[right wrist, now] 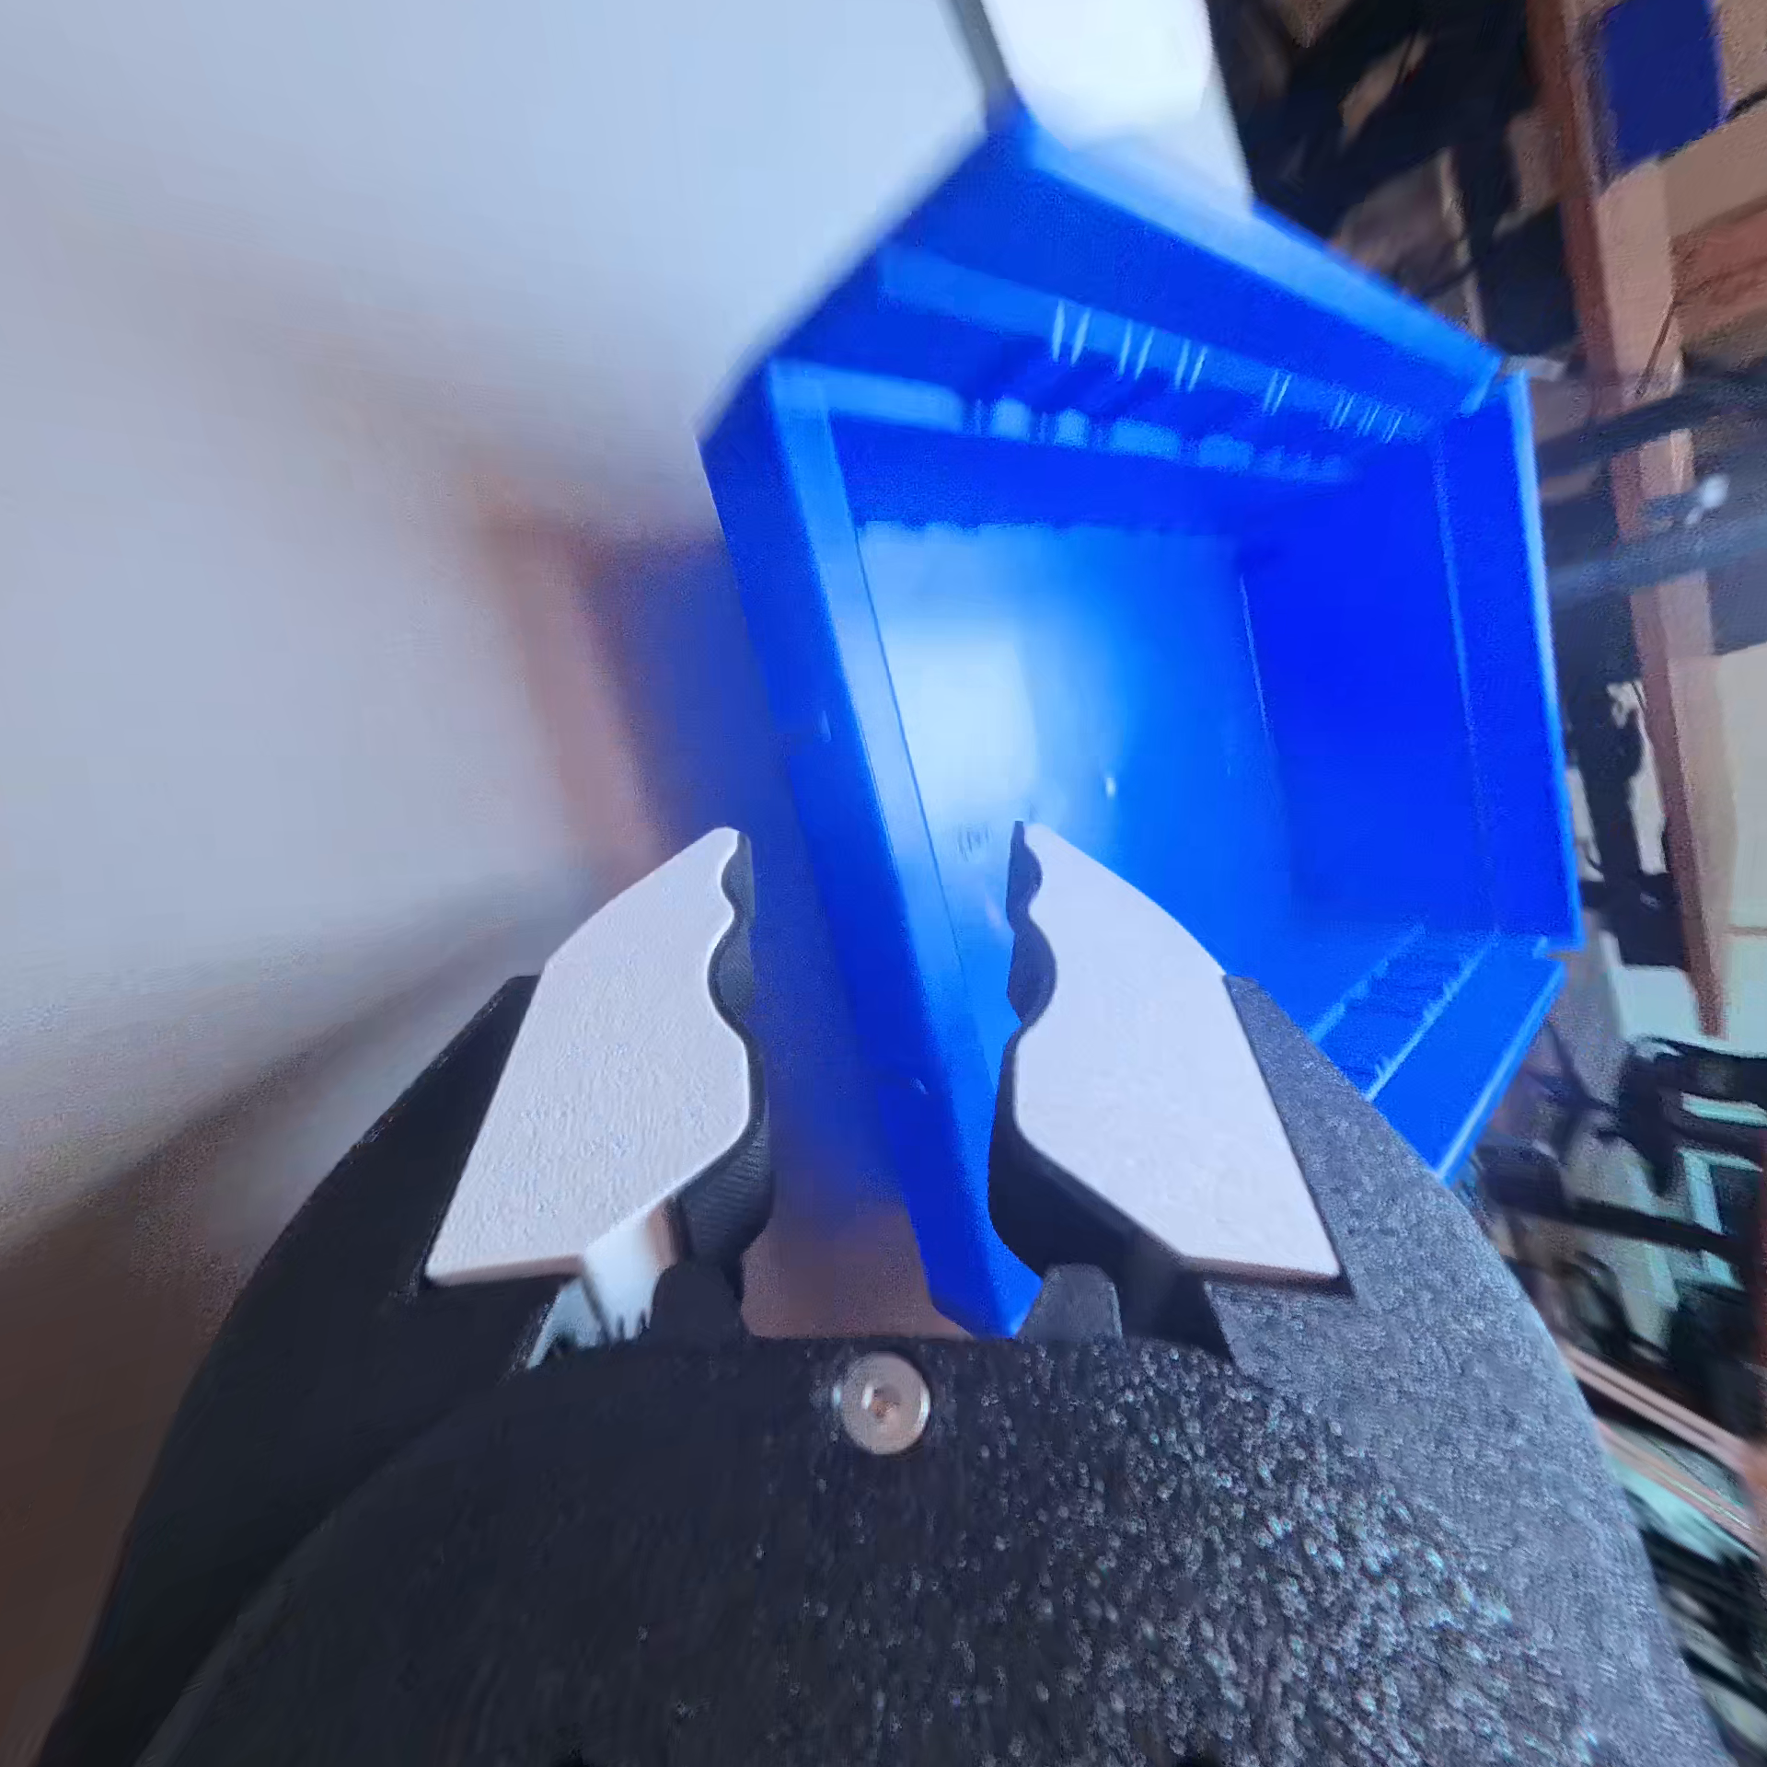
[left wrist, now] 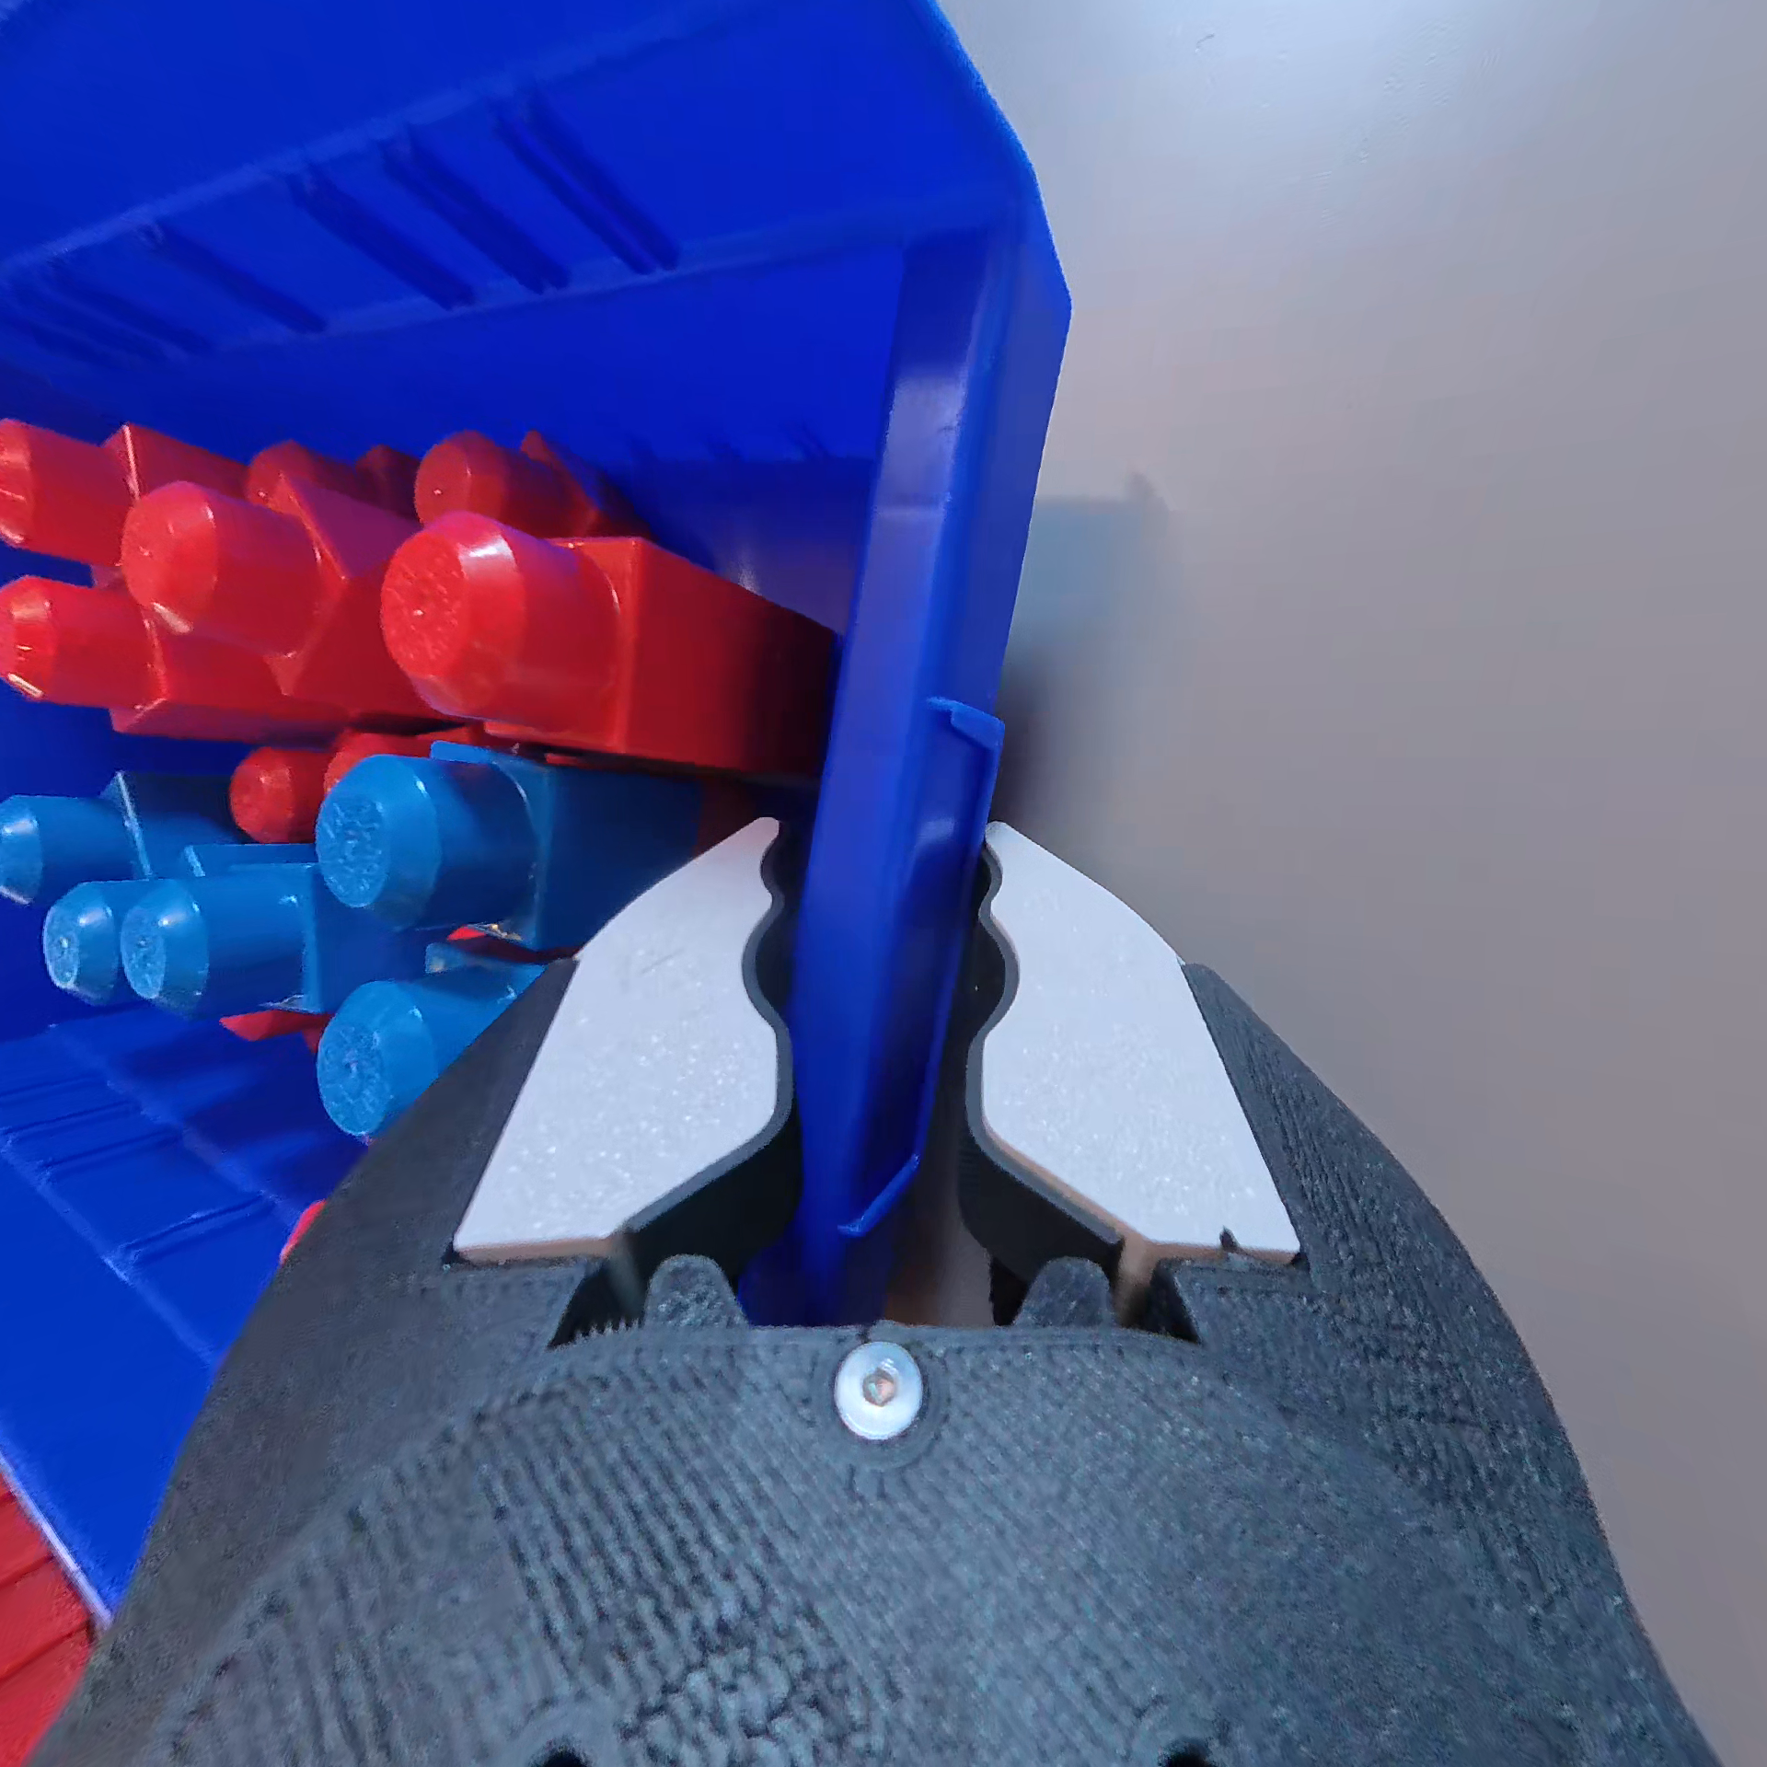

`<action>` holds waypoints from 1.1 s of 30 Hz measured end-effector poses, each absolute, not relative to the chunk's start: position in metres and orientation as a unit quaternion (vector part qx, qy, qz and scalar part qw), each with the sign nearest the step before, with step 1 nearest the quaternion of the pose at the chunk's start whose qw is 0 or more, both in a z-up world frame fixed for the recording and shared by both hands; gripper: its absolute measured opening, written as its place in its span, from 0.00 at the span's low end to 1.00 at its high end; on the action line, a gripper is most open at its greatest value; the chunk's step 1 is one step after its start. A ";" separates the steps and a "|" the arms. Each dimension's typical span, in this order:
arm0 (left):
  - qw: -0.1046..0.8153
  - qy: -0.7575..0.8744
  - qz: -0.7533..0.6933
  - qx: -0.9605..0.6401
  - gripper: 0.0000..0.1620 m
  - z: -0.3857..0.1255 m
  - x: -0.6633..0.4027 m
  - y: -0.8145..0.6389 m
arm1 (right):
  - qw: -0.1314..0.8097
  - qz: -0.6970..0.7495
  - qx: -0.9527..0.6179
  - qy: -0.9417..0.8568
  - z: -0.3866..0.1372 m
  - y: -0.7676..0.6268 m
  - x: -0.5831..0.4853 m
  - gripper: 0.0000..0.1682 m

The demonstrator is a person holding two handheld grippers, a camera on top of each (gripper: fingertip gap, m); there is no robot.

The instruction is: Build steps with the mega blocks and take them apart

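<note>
1. The mega blocks lie heaped inside a blue plastic bin (left wrist: 612, 316) in the left wrist view: red blocks (left wrist: 535, 631) on top and blue blocks (left wrist: 449, 851) under them, studs pointing toward the camera.
2. The heap presses against the bin's side wall (left wrist: 908, 669), just beside the left hand-held gripper (left wrist: 875, 832).
3. The left hand-held gripper is closed down on that side wall's rim, one pale finger (left wrist: 660, 1033) inside the bin next to the blue blocks, the other outside; both touch the plastic.
4. Beyond the wall on the outer side there is only a plain pale surface (left wrist: 1386, 478); whether it is the table or a wall I cannot tell.
5. In the right wrist view, the right hand-held gripper (right wrist: 880, 841) clamps the rim of a blue bin (right wrist: 1147, 717), one finger (right wrist: 612, 1052) outside the wall, the other inside.
6. This bin's interior shows bare; the view is motion-blurred, and I cannot tell whether it is the same bin.
7. Behind it, blurred shelving (right wrist: 1625, 478) stands at the right and a pale surface (right wrist: 287, 382) at the left.
</note>
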State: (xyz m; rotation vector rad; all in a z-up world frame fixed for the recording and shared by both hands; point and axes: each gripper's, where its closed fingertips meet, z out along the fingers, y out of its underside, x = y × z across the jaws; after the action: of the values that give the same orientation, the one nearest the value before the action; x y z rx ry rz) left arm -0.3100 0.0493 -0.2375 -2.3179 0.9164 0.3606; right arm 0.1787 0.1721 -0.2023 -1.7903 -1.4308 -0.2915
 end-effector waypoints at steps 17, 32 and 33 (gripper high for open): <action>0.548 0.129 -0.010 -0.827 0.29 -0.100 -0.332 0.068 | 0.566 0.347 -0.670 -0.331 -0.131 0.131 0.039 0.30; 0.286 0.031 0.093 -0.953 0.32 -0.135 -0.466 0.150 | 0.567 0.349 -0.648 -0.369 -0.133 0.107 0.040 0.26; 0.276 0.030 0.092 -0.956 0.32 -0.140 -0.469 0.153 | 0.568 0.348 -0.649 -0.368 -0.133 0.107 0.041 0.25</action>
State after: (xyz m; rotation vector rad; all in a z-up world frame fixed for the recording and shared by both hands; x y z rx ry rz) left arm -0.4689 0.1533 -0.1402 -2.5698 0.0797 0.2477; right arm 0.0406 0.1075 -0.1329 -1.5252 -0.8646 0.8177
